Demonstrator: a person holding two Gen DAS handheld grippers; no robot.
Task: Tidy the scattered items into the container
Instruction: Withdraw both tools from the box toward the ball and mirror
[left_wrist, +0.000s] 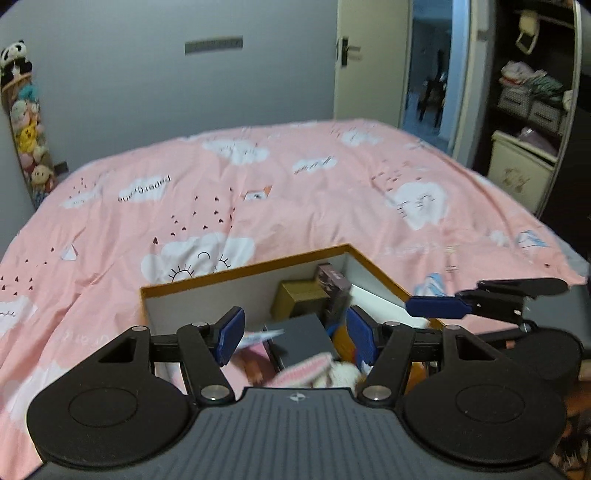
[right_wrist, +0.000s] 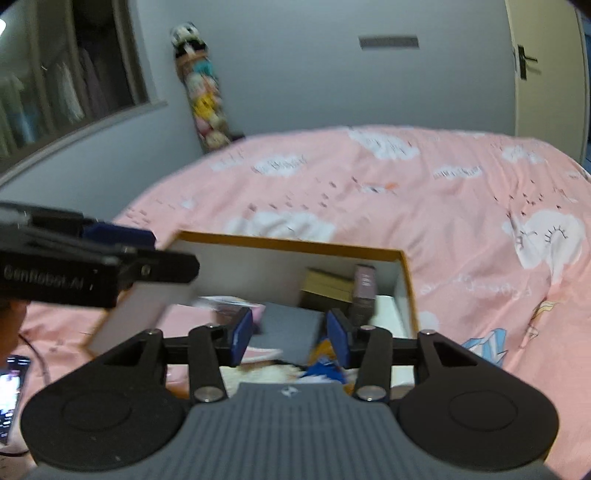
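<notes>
Container (left_wrist: 255, 271), an orange-rimmed box with white inner walls, sits on the pink cloud-print bedspread (left_wrist: 295, 192) just ahead of both claws. From the left: the left gripper (left_wrist: 295, 336) hangs over the box's near side, its blue pads spread with nothing between them. Below its gap lie a grey flat box (left_wrist: 303, 338) and a white plush toy with pink ears (left_wrist: 332, 371). Further in, an olive-brown box (left_wrist: 301, 301) and a dark purple box (left_wrist: 334, 282) stand by the far right corner. The right gripper (right_wrist: 290, 338) is also spread and empty, above the box's interior.
</notes>
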